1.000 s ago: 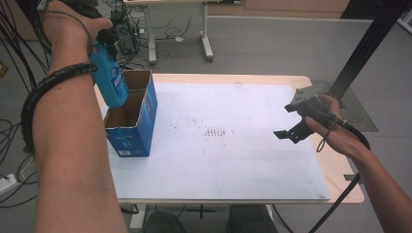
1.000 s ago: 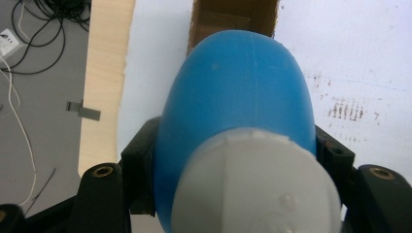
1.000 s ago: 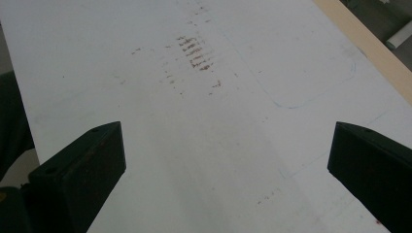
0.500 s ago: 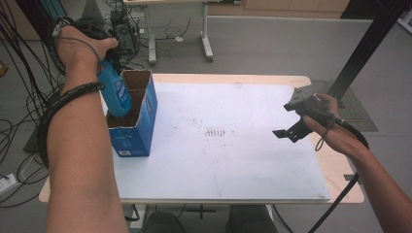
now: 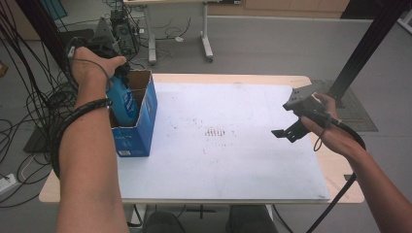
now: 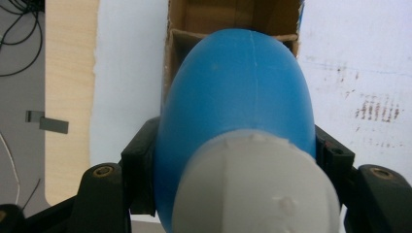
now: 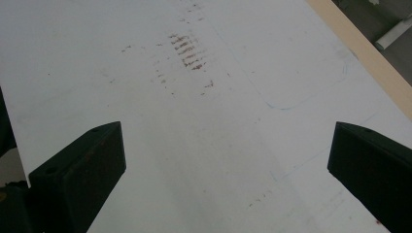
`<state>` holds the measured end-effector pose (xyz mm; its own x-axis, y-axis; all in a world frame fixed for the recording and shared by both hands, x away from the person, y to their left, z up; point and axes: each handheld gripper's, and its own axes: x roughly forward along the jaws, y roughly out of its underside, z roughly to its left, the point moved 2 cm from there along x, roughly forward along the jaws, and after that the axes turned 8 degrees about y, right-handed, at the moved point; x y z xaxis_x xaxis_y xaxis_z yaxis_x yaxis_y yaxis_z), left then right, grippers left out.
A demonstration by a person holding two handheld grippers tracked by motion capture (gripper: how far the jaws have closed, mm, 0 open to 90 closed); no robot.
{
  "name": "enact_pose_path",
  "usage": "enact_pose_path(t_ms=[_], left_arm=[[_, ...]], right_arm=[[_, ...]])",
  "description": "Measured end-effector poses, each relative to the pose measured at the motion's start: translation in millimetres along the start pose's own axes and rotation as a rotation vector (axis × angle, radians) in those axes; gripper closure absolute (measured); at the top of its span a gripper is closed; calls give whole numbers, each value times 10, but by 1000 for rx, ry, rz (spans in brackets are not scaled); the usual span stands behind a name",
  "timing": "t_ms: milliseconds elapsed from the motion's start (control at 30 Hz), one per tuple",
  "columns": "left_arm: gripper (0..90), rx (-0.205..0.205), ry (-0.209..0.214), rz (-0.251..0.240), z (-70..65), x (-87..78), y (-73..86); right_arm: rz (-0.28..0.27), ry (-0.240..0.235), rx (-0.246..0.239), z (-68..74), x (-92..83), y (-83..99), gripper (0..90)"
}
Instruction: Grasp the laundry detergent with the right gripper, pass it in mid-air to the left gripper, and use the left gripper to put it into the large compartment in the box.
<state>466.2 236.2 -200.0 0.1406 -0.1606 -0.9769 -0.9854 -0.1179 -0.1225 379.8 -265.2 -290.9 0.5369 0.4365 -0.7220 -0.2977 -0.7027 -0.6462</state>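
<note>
Between my left claw's (image 6: 233, 160) black matt plastic jaws: blue bottle (image 6: 238, 97), smooth plastic, soft sheen, fine mould seam down its middle. Its white cap (image 6: 252, 189), nearest me, looks matt and faintly pebbled. Beyond it, the box (image 5: 141, 121): raw brown cardboard inside, glossy blue print outside. Under my right claw (image 7: 223, 160), a white sheet (image 7: 145, 121), matt, scuffed brown; pale wood table edge (image 7: 369, 53) further off.

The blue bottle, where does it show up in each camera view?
High view: blue bottle at left, inside the cardboard box.
Left gripper view: centre, between the fingers.
Right gripper view: not there.
Shared landmark: brown smudge on the white sheet.
</note>
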Motion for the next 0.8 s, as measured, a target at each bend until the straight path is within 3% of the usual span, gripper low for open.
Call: enact_pose_path(t_ms=[333, 800], left_arm=[[364, 15, -5, 16, 20, 374, 63], [364, 43, -15, 1, 38, 700, 106]], right_arm=[[10, -7, 0, 16, 46, -4, 2], [20, -10, -3, 21, 81, -11, 3]])
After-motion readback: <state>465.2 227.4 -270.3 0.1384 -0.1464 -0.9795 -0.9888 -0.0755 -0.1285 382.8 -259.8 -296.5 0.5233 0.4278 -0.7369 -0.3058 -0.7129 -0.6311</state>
